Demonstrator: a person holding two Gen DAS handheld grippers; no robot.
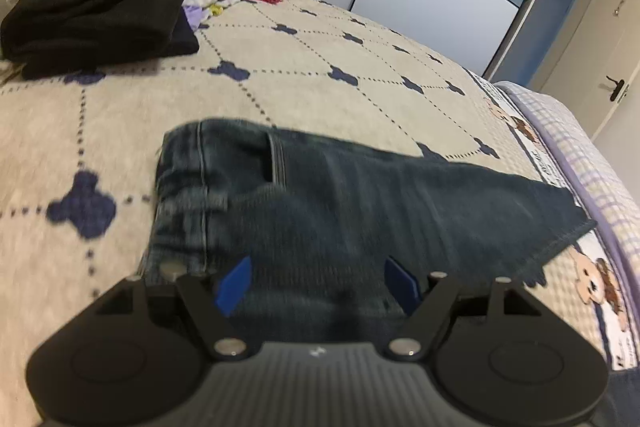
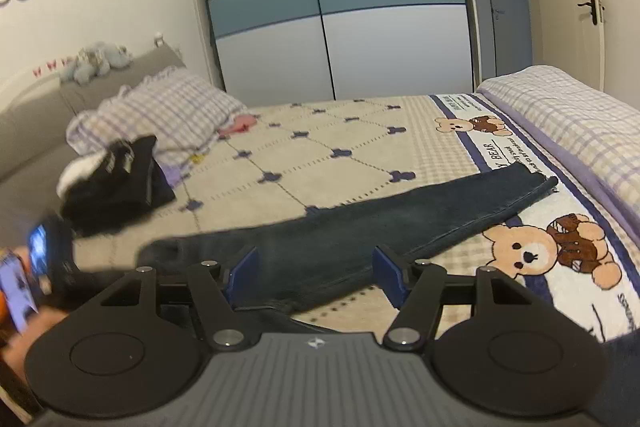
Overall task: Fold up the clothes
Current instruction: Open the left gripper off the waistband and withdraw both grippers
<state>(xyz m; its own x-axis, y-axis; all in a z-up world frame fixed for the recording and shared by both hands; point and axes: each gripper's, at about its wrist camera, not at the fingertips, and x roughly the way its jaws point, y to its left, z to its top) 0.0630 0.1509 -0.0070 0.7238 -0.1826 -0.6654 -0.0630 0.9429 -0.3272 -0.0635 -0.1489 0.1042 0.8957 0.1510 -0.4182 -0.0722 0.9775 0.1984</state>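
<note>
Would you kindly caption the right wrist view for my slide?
Open right gripper above dark jeans laid across the bear-print bedspread.

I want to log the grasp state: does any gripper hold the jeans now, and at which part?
Nothing is held. The left gripper and the right gripper both stand open above the jeans, which lie flat on the bed.

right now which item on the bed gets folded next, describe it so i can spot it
On the cream bedspread with navy clover marks, look at the near edge beside the teddy bear border. The dark blue jeans lie flat and stretched long, unlike the black folded pile by the checked pillow.
</note>
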